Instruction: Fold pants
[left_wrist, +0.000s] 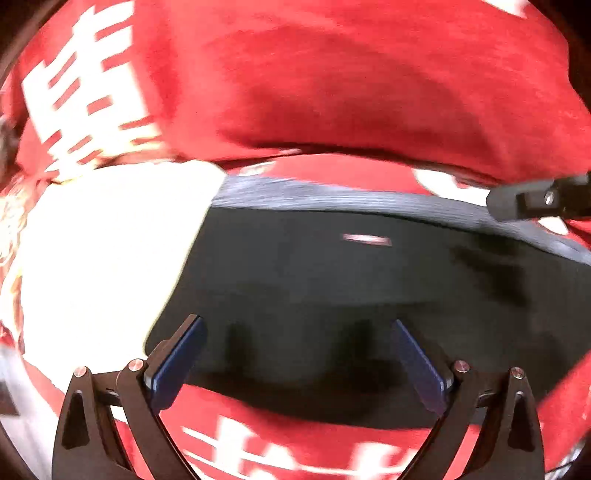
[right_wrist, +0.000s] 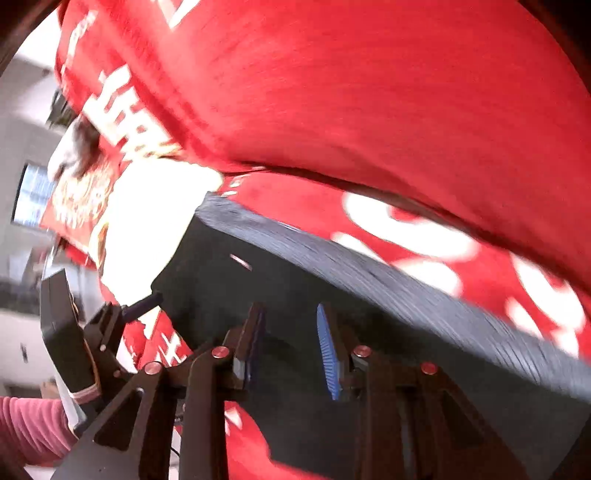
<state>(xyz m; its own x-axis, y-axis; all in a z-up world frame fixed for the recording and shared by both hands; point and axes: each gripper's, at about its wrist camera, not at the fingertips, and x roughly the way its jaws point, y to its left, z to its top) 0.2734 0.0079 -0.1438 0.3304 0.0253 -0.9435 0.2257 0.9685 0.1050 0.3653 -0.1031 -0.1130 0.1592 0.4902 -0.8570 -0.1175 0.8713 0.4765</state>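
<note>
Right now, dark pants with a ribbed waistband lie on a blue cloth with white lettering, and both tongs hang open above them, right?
Nearly. The cloth with white lettering is red, not blue, as the left wrist view shows. The dark pants with the ribbed waistband do lie on it, and the left tongs and right tongs hang open, gripping nothing.

The place is hard to name. Nearly everything in view is cloth: a red cloth with white lettering (left_wrist: 332, 92) covers the surface, with dark pants (left_wrist: 351, 295) lying on it. Only the right wrist view's left edge shows any room: pale walls (right_wrist: 22, 110) and a bright window or screen (right_wrist: 31, 195), blurred. It is indoors; home or lab cannot be told.
</note>
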